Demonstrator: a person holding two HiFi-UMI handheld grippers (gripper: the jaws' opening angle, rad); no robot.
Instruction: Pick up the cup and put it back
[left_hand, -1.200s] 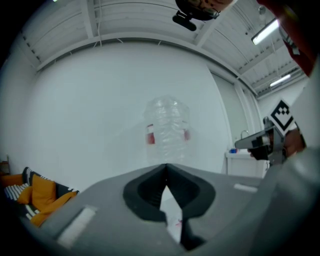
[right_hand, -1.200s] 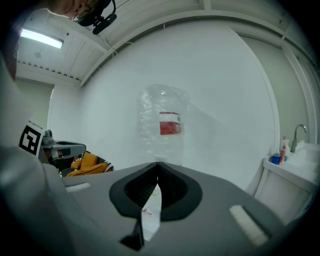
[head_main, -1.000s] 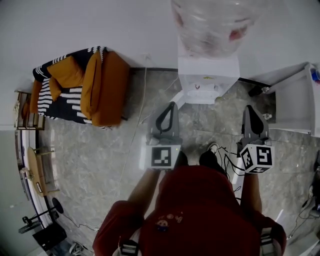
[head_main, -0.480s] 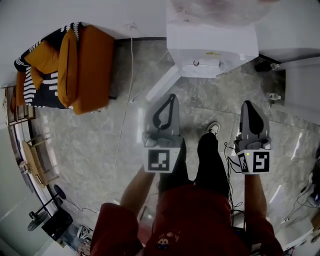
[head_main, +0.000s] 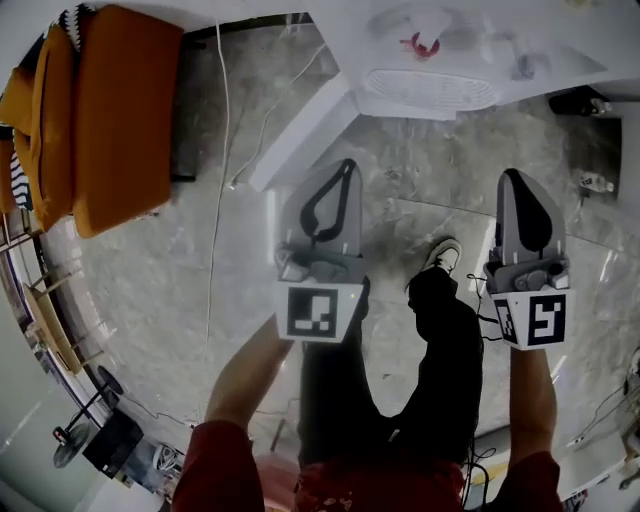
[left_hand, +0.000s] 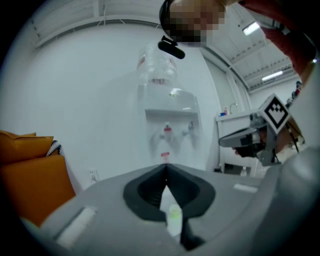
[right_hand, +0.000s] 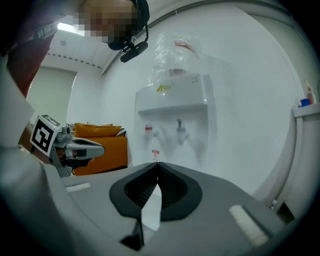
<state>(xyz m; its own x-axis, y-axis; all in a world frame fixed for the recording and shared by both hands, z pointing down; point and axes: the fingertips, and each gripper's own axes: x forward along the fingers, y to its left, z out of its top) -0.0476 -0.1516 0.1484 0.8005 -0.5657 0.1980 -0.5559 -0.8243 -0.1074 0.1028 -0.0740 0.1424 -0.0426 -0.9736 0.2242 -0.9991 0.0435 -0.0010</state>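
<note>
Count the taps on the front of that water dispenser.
2. Both sit on the water dispenser front, seen in the right gripper view: a red-topped tap at left, a paler tap beside it at right. None seems hidden.

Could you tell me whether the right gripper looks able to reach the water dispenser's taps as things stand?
Probably yes: the right gripper, shut and empty, points at the water dispenser, and nothing stands between it and the taps.

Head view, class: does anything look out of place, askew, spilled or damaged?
Nothing stands out. The water dispenser stands upright, no spill shows on the floor, and the left tongs and right tongs are shut and empty. No cup can be made out.
</note>
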